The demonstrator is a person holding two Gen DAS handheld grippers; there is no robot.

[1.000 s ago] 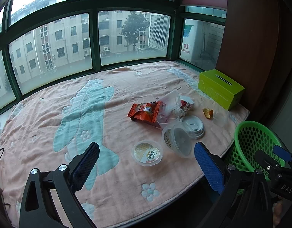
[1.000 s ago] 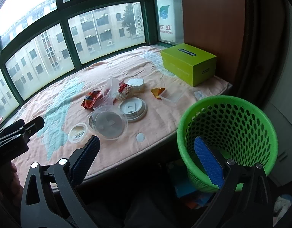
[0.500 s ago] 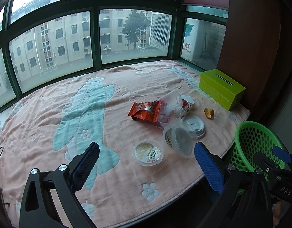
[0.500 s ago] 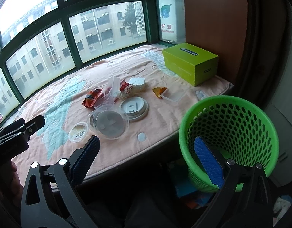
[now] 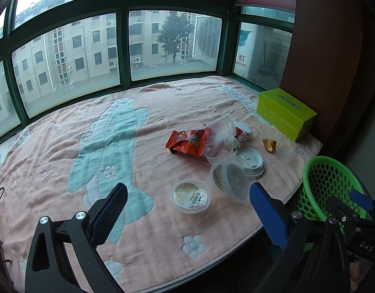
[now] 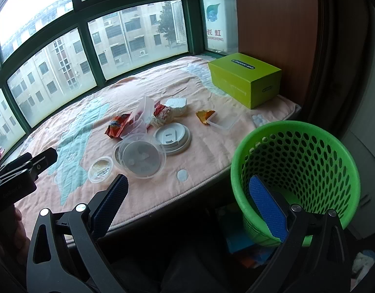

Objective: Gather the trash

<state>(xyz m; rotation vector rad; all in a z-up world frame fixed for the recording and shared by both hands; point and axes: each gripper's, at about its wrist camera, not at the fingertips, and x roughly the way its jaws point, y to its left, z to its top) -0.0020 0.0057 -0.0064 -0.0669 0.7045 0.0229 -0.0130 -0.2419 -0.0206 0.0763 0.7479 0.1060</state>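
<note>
We're barely getting started: green basket (image 6: 296, 168) is looking empty, wrappers, cups and lids are all sitting beside it, both grippers (image 5: 187, 214) (image 6: 190, 207) hovering with jaws released.

green-framed bay window (image 5: 124, 48), grey daylight, apartment blocks outside; brown wood wall panel (image 6: 273, 24) at right.

- Left gripper (image 5: 187, 210): black frame, silver screws, blue textured pads (image 5: 268, 213).
- Right gripper (image 6: 188, 201): same build; at lower right of the left view it shows white "DAS" lettering.
</note>
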